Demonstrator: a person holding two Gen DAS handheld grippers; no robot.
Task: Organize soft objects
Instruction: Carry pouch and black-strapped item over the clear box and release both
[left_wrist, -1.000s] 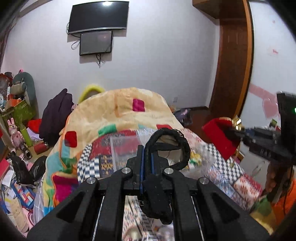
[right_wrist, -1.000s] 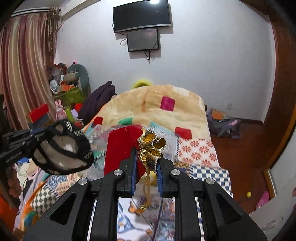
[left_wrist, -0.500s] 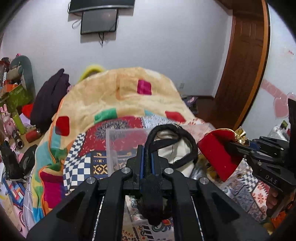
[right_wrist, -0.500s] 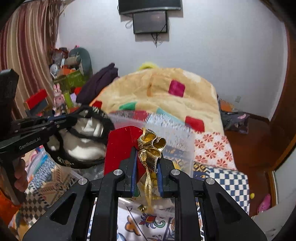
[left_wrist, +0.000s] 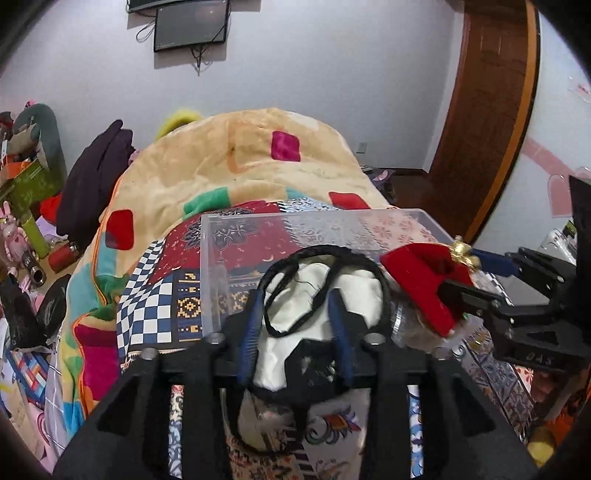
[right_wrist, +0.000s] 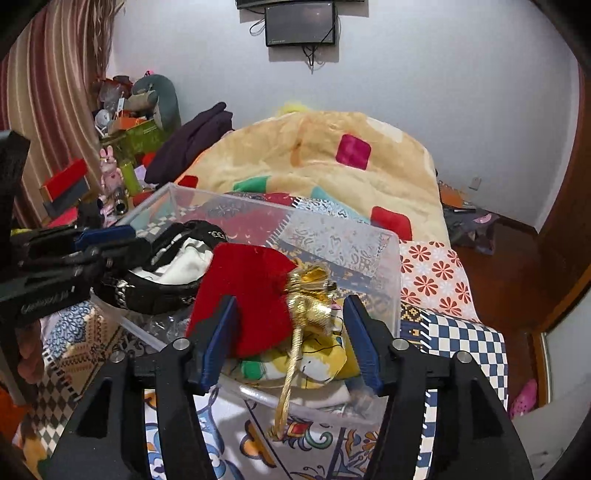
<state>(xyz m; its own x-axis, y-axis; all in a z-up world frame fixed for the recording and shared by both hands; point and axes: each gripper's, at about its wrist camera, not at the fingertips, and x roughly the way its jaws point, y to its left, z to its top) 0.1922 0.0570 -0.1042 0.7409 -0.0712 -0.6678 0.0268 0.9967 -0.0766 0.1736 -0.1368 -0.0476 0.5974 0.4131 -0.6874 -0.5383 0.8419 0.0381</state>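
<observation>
Red pouch (right_wrist: 251, 295) with gold bow (right_wrist: 310, 295) now loose between spread jaws of right claw (right_wrist: 291, 332), released where half a second ago clenched tight on the bow; caught mid-drop or just landing over the near right corner of clear bin (right_wrist: 391, 258), above a yellow cloth (right_wrist: 321, 358) already inside, gold cord (right_wrist: 291, 369) trailing over the near wall at lower centre of frame. Same with left claw (left_wrist: 293, 317): jaws parted, no longer pinching the black strap of the white-and-black bag (left_wrist: 354, 295), which sags between the blue pads (left_wrist: 249, 332) at centre of the left view, half over the bin's near edge; whether fully at rest, cannot tell. Bin standing on the patterned bedspread (right_wrist: 436, 273), mid-frame in both views, beige blanket (left_wrist: 221, 162) heaped behind. Means, by judgement, both soft items delivered at once, so this pair done; next likely pulling both claws back clear of cord and strap, with snagging the cord the main risk.
</observation>
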